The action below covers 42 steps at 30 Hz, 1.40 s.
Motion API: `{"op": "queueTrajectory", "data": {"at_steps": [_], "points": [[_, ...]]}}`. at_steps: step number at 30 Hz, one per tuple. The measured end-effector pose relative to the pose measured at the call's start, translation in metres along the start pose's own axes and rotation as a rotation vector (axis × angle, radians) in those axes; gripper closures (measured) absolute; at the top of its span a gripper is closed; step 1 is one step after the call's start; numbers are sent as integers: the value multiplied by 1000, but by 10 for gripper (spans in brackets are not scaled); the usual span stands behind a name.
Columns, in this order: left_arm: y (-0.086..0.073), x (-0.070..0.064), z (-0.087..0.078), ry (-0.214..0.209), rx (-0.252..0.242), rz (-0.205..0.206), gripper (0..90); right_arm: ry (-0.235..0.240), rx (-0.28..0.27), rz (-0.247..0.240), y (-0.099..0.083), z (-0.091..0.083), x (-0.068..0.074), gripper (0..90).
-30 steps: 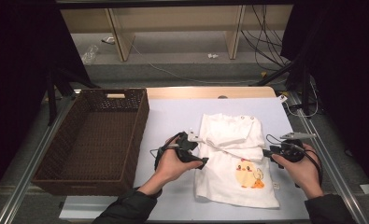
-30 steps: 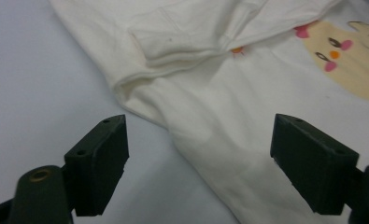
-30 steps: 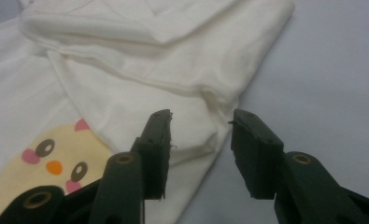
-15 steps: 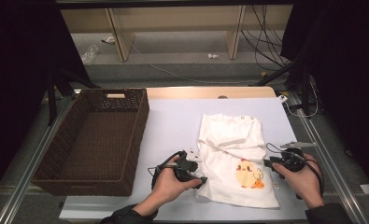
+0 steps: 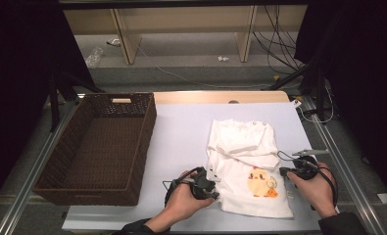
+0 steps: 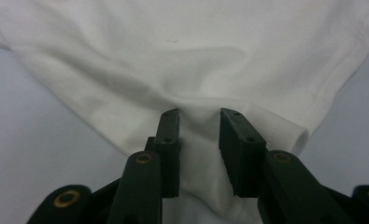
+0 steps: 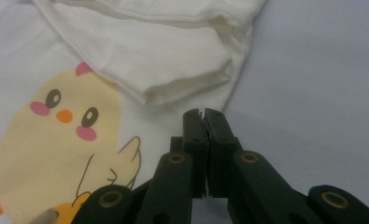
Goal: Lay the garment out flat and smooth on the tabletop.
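High view: shirt [image 5: 247, 169] lies flat at the desk's [image 5: 181, 132] 4 o'clock, chick print [image 5: 260, 182] up.
Left tool [image 5: 206, 185]: at the shirt's 8 o'clock edge; in the left gripper view [image 6: 198, 126] its jaws stand narrowly apart over the white hem.
Right tool [image 5: 290, 172]: at the shirt's 3 o'clock edge; in the right gripper view [image 7: 203, 114] its jaws are pressed together, nothing visibly between them.
Basket [image 5: 100, 147]: at the desk's 9 o'clock, well apart from the shirt.
Folded sleeve [image 7: 173, 70]: lies across the print's top.
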<state>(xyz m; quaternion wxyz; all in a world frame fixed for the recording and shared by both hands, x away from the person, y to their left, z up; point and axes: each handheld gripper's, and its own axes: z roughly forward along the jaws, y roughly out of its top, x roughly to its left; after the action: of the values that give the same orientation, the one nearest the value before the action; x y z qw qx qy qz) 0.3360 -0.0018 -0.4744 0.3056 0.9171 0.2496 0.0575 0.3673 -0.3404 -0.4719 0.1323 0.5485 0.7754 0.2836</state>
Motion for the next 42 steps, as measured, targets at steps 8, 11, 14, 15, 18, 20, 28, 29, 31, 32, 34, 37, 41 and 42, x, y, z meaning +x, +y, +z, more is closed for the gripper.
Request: {"op": "queueTrajectory", "data": {"at_steps": [8, 11, 14, 15, 18, 20, 28, 29, 31, 32, 34, 37, 41, 42], "points": [[0, 5, -8, 6, -22, -38, 454, -56, -8, 24, -1, -4, -15, 890], [-2, 3, -9, -5, -12, -34, 439, -79, -9, 27, -1, -5, -19, 890], [-4, 0, -9, -17, 5, -28, 437, -80, -12, 26, -1, -6, -21, 887], [-4, -1, -8, -23, 9, -29, 437, -70, -13, 23, -1, -5, -21, 876], [-5, -6, -5, -44, 22, -16, 445, -65, -12, 24, -3, -8, -20, 803], [-5, -9, -3, -44, 26, 4, 462, -53, -17, 34, -4, -11, -20, 769], [-4, -21, -3, -6, 38, 85, 700, -55, 29, 31, -6, -10, -14, 713], [-3, -23, -3, -1, 42, 92, 721, -58, 34, 28, -7, -12, -12, 697], [-3, -24, -3, -4, 44, 90, 779, -60, 40, 12, -11, -15, -10, 684], [-3, -23, -3, -6, 41, 88, 816, -52, 45, 18, -13, -17, -9, 681], [-4, -21, -4, -15, 40, 71, 861, -49, 36, 18, -20, -21, -7, 684], [-4, -21, -4, -20, 40, 66, 876, -58, 45, 2, -27, -26, -4, 748], [-5, -21, -6, -49, 43, 50, 882, -39, 57, -17, -32, -30, -1, 882], [-5, -20, -7, -56, 43, 47, 882, -37, 59, -23, -32, -31, -2, 890]]}}
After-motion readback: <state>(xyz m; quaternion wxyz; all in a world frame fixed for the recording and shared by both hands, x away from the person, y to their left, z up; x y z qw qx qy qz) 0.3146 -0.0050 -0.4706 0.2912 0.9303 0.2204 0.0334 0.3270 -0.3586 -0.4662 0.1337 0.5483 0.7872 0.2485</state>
